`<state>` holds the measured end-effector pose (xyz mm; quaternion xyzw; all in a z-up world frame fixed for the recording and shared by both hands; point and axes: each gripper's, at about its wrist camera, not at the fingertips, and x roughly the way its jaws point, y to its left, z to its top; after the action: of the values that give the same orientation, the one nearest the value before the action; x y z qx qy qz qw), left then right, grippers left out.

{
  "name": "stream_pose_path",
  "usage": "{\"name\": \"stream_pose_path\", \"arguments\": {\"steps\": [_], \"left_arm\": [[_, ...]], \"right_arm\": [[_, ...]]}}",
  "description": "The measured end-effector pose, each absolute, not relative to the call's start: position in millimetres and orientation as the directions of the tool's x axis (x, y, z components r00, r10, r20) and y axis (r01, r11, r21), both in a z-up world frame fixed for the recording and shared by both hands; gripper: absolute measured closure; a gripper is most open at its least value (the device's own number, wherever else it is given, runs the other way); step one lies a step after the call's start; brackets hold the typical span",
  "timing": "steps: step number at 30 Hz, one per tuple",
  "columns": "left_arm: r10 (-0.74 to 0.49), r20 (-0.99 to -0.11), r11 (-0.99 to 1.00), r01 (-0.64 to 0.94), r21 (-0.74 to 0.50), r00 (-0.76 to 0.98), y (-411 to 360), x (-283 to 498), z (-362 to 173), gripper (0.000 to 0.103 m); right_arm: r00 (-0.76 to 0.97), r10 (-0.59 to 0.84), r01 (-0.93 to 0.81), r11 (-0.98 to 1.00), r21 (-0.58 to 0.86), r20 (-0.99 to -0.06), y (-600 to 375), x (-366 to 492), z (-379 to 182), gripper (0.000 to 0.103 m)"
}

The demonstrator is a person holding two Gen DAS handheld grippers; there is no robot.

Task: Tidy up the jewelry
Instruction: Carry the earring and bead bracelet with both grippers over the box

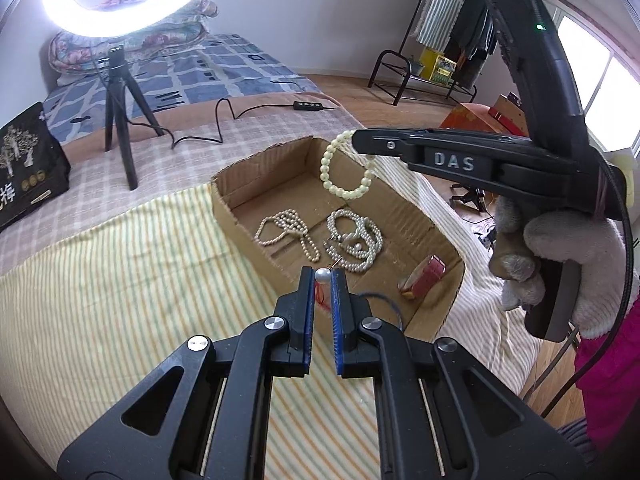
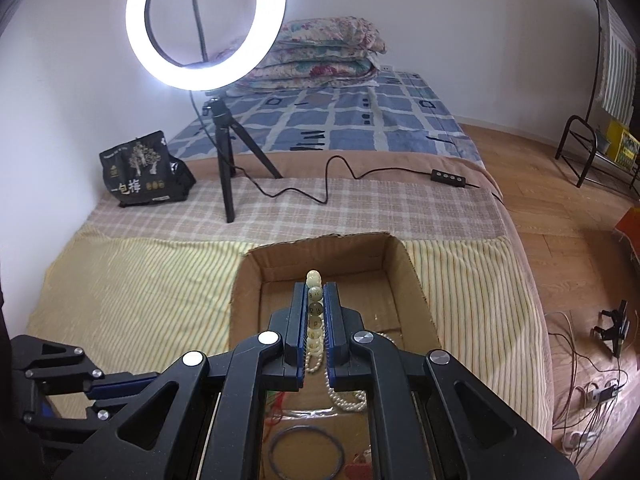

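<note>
Two tongs hang over the cardboard box [image 1: 408,216], the left gripper [image 1: 322,278] pinching a single pearl [image 1: 322,275] and the right gripper [image 2: 316,294] clamped on a dangling bead bracelet [image 1: 347,172], with two pearl necklaces [image 1: 354,240] lying below them inside.

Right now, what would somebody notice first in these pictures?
Probably the glowing white ring light on its black tripod, standing on the bed. Next, the pale cream bead bracelet dangling from the right gripper over the open brown cardboard box, which holds white pearl necklaces. The left gripper pinches a silvery pearl pendant.
</note>
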<state>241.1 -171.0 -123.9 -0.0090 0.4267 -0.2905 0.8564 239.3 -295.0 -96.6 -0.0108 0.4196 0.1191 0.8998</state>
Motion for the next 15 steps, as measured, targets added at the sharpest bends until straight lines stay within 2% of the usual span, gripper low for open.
{"name": "stream_pose_path", "arguments": {"steps": [15], "left_arm": [[-0.497, -0.746, 0.816, 0.529, -0.23, 0.443, -207.7, 245.4, -139.4, 0.097]], "right_arm": [[0.6, 0.197, -0.178, 0.978, 0.11, -0.775, -318.3, 276.1, -130.5, 0.097]]}}
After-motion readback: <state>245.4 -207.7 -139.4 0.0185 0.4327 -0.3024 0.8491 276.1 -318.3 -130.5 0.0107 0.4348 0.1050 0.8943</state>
